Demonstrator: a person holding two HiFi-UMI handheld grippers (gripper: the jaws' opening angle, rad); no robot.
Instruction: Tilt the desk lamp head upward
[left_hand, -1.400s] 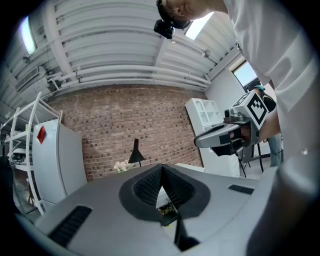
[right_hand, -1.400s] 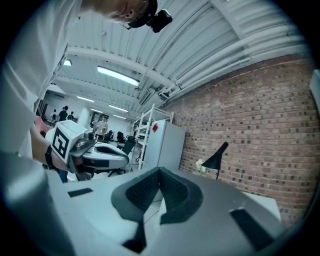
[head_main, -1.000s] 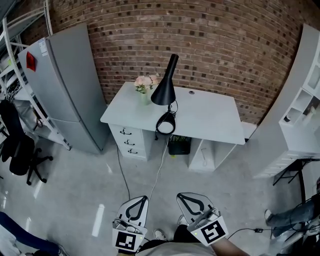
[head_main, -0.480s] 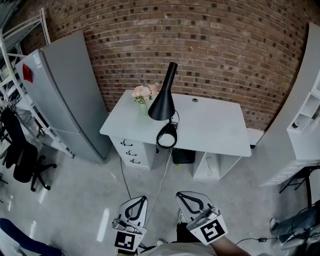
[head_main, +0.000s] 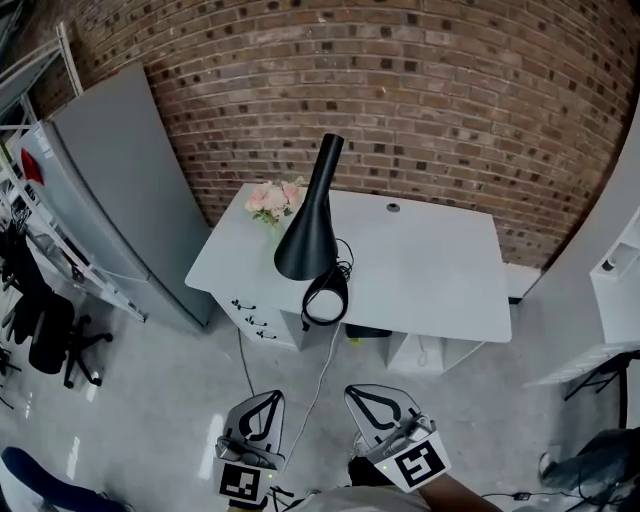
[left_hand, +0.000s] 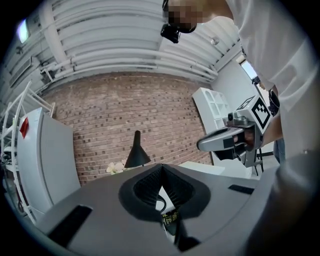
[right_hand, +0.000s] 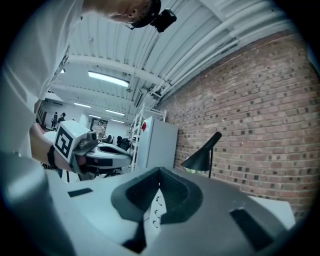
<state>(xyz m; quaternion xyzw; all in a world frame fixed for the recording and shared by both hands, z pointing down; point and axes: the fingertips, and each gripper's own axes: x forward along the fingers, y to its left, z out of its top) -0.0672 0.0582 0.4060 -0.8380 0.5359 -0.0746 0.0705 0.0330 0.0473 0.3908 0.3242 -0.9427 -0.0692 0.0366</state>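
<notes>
A black desk lamp (head_main: 308, 230) with a cone head pointing down stands at the front left of a white desk (head_main: 440, 280), its ring base (head_main: 325, 297) near the front edge. A cable runs down from it to the floor. My left gripper (head_main: 276, 394) and right gripper (head_main: 352, 390) are low in the head view, well short of the desk, both shut with nothing between the jaws. The lamp (left_hand: 136, 154) shows far ahead in the left gripper view, beyond the left gripper (left_hand: 161, 168). In the right gripper view the lamp (right_hand: 201, 158) also stands far beyond the right gripper (right_hand: 160, 172).
Pink flowers (head_main: 268, 199) sit on the desk behind the lamp. A tall grey cabinet (head_main: 110, 190) stands left of the desk, with an office chair (head_main: 40, 330) further left. A brick wall (head_main: 420, 110) backs the desk. White shelving (head_main: 618, 270) is at right.
The desk and lamp have grown larger and come nearer in the head view as I walk toward them. Both grippers stay shut, low in the frame.
</notes>
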